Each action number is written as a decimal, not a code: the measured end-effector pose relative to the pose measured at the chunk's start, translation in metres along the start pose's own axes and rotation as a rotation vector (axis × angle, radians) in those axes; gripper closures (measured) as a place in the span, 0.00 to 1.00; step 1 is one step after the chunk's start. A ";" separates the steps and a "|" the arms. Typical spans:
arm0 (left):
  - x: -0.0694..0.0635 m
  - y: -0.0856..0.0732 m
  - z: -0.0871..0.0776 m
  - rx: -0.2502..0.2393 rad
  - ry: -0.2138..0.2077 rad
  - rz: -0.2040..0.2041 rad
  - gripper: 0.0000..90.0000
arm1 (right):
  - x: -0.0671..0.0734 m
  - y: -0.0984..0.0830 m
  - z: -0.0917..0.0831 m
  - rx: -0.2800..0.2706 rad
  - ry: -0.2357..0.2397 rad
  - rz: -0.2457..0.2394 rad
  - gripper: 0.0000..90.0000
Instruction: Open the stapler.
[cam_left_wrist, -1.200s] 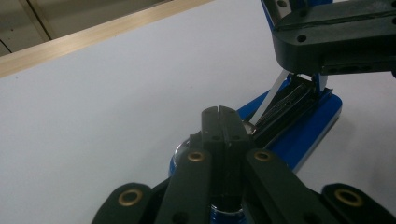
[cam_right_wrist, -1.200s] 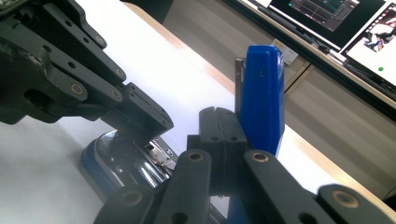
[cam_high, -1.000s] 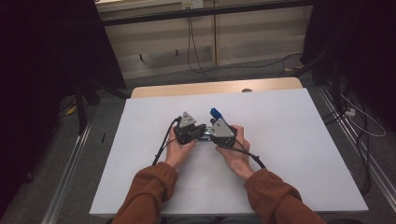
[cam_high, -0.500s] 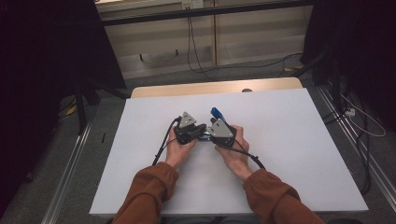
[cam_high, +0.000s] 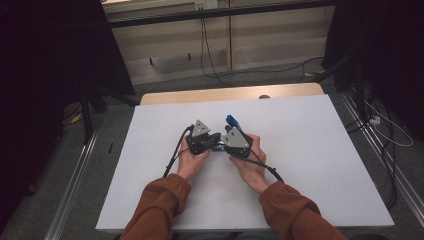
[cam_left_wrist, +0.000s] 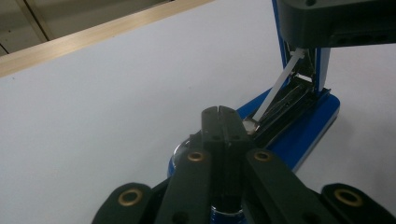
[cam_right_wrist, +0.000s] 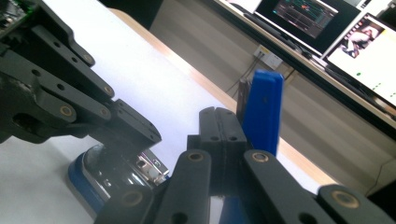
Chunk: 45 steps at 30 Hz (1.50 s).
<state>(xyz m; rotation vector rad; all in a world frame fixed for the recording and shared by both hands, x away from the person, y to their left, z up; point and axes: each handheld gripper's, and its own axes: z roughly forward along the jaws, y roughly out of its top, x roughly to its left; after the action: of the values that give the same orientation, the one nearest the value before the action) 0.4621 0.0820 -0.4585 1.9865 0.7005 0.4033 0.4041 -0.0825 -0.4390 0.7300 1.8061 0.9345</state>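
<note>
While both grippers are held together near the middle of the white table (cam_high: 320, 165) in the high view, the left gripper (cam_high: 212, 141) and right gripper (cam_high: 223, 143) are seen meeting over a blue stapler (cam_high: 232, 121), whose top arm is tilted up. Compared with the earlier high-view frames, nothing is seen to have shifted; hands and stapler lie as before. From the left gripper view, the jaws are seen fully closed with nothing between them, their tips (cam_left_wrist: 222, 122) pressed just above the stapler's base (cam_left_wrist: 306, 133), whose magazine is open beside them. From the right gripper view, the jaws are likewise shut and empty (cam_right_wrist: 219, 125), with the raised blue arm (cam_right_wrist: 263, 109) just beside them. The base is best kept pinned flat by the left tips while the arm is eased by the right, slowly, so that the stapler is not skidded.
</note>
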 end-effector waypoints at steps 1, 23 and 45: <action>0.000 0.000 0.000 0.000 0.002 0.003 1.00 | 0.000 0.001 0.001 0.002 0.007 -0.005 1.00; -0.002 0.000 0.001 0.001 0.010 0.016 1.00 | -0.023 0.006 -0.004 0.010 -0.066 -0.018 1.00; -0.003 0.000 0.002 0.016 0.006 0.030 1.00 | -0.063 -0.017 -0.015 0.059 -0.095 0.091 1.00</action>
<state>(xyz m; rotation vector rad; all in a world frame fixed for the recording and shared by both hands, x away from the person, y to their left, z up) 0.4606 0.0784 -0.4596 2.0135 0.6809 0.4232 0.4131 -0.1464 -0.4201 0.8857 1.7353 0.8937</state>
